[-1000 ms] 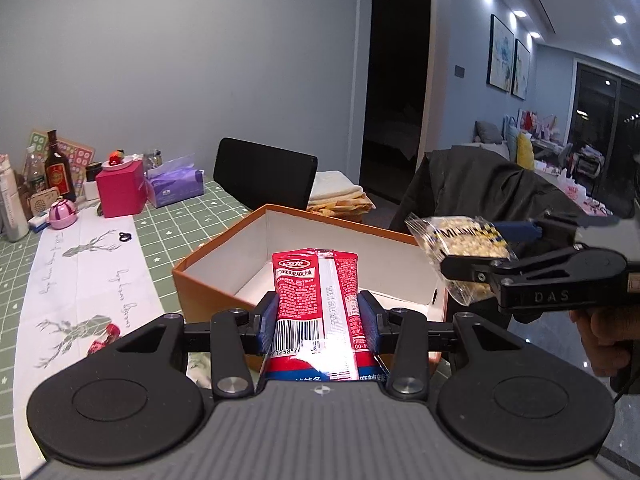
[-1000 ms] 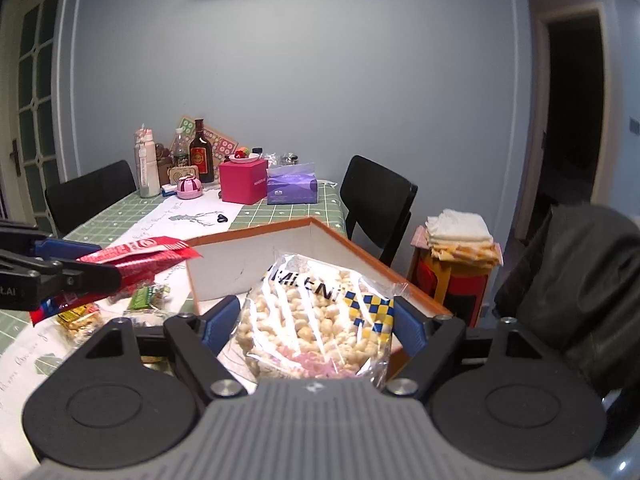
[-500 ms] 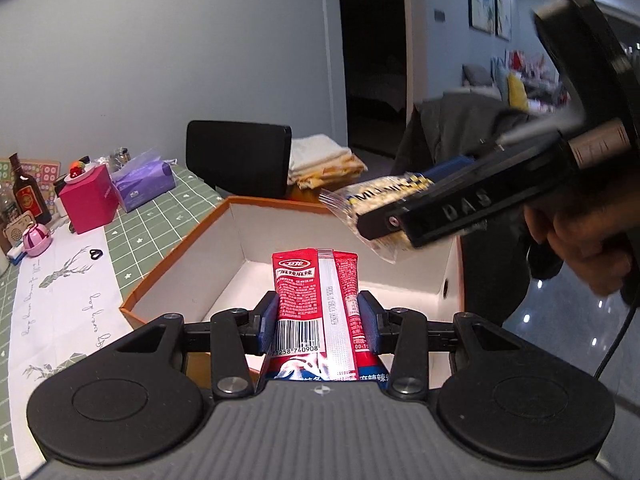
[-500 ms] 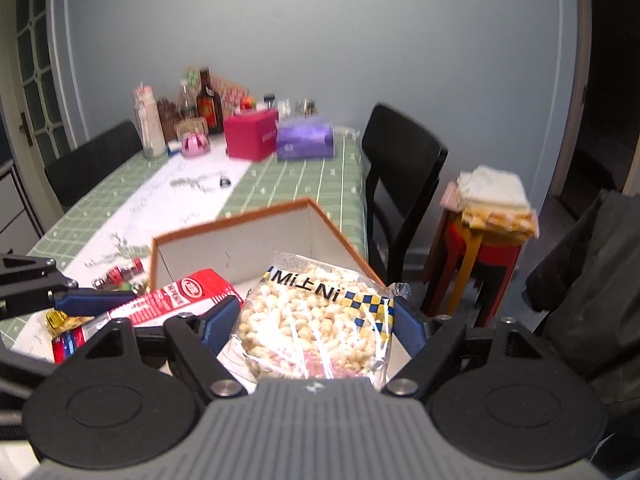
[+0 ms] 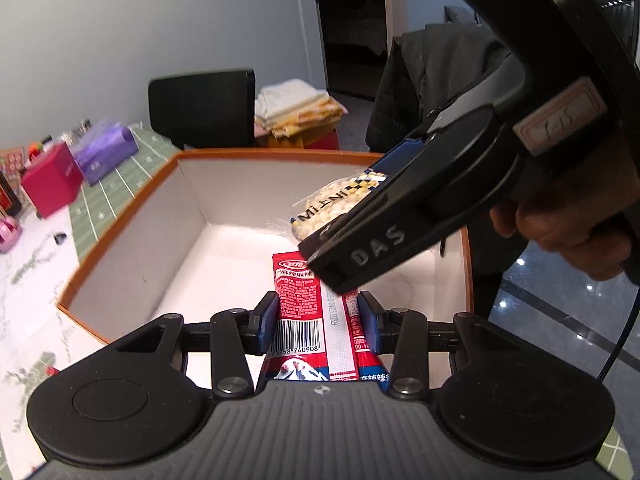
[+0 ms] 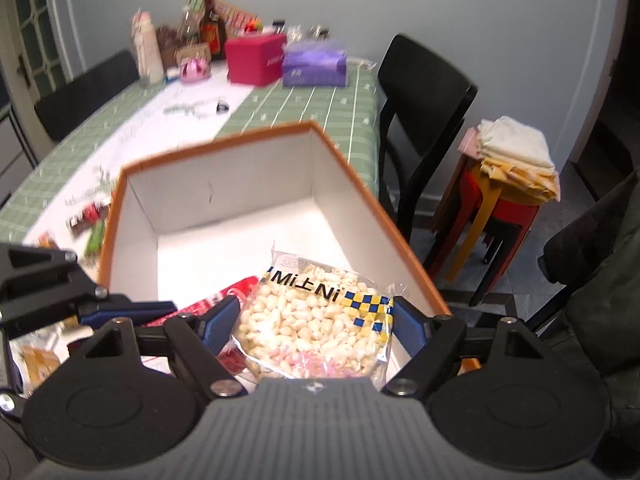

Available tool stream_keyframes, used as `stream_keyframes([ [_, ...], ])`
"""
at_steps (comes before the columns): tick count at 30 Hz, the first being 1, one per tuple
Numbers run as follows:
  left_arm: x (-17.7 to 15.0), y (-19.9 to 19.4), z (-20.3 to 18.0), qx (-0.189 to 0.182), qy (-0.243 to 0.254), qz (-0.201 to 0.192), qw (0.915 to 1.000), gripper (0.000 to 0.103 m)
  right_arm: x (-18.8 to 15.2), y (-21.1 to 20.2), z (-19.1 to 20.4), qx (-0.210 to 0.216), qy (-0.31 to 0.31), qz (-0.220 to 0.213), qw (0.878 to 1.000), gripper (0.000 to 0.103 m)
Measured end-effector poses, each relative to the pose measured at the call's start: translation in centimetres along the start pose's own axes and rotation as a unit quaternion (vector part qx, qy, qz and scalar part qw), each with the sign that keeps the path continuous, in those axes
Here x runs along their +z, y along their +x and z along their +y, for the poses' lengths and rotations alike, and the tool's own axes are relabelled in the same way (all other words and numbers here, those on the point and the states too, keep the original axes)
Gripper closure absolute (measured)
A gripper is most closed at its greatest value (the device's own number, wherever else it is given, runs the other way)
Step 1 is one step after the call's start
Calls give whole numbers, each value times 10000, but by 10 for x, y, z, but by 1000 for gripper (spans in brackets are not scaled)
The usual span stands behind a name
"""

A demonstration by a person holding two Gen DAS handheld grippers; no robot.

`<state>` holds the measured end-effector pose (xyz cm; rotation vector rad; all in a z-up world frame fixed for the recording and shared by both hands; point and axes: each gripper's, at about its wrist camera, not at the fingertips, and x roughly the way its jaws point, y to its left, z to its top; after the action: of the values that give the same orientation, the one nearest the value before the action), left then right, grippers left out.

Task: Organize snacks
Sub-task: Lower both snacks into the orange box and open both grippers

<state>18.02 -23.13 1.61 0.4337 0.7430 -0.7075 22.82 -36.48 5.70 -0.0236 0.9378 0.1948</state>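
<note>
An orange box (image 5: 120, 224) with a white, empty inside stands on the table; its rim (image 6: 360, 184) also shows in the right wrist view. My left gripper (image 5: 318, 322) is shut on a red snack packet (image 5: 298, 300) with a barcode, held over the box's near part. My right gripper (image 6: 316, 320) is shut on a clear bag of puffed grains (image 6: 316, 320) marked MiNi, also tilted down over the box. In the left wrist view the right gripper (image 5: 400, 220) crosses just above the red packet, with the bag (image 5: 332, 204) sticking out. The red packet (image 6: 224, 300) lies left of the bag.
Loose snack packets (image 6: 88, 224) lie on the green checked tablecloth (image 6: 320, 108) left of the box. A pink box (image 6: 256, 60), a purple tissue pack (image 6: 314, 64) and bottles (image 6: 210, 32) stand at the far end. A black chair (image 6: 424, 92) and a stool with folded cloths (image 6: 512, 156) are to the right.
Both grippers have moved forward and tipped down over the box, each keeping its packet. The right gripper has swung in close above the left one's red packet.
</note>
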Motion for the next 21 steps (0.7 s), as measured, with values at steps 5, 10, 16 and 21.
stream_keyframes([
  [5, -5, 7, -5, -79, 13, 115, 9999, 55, -1, 10, -3, 35, -4, 124, 9999, 24],
  [10, -6, 13, -8, -114, 12, 240, 9996, 54, -8, 21, 1, -38, -203, 325, 9993, 23],
  [16, -7, 10, -6, -119, 0, 166, 9998, 50, -14, 28, 0, -52, -163, 471, 9987, 22],
  [21, -8, 3, -4, -122, -46, 77, 9999, 48, -14, 26, 1, -40, -96, 465, 9989, 20],
])
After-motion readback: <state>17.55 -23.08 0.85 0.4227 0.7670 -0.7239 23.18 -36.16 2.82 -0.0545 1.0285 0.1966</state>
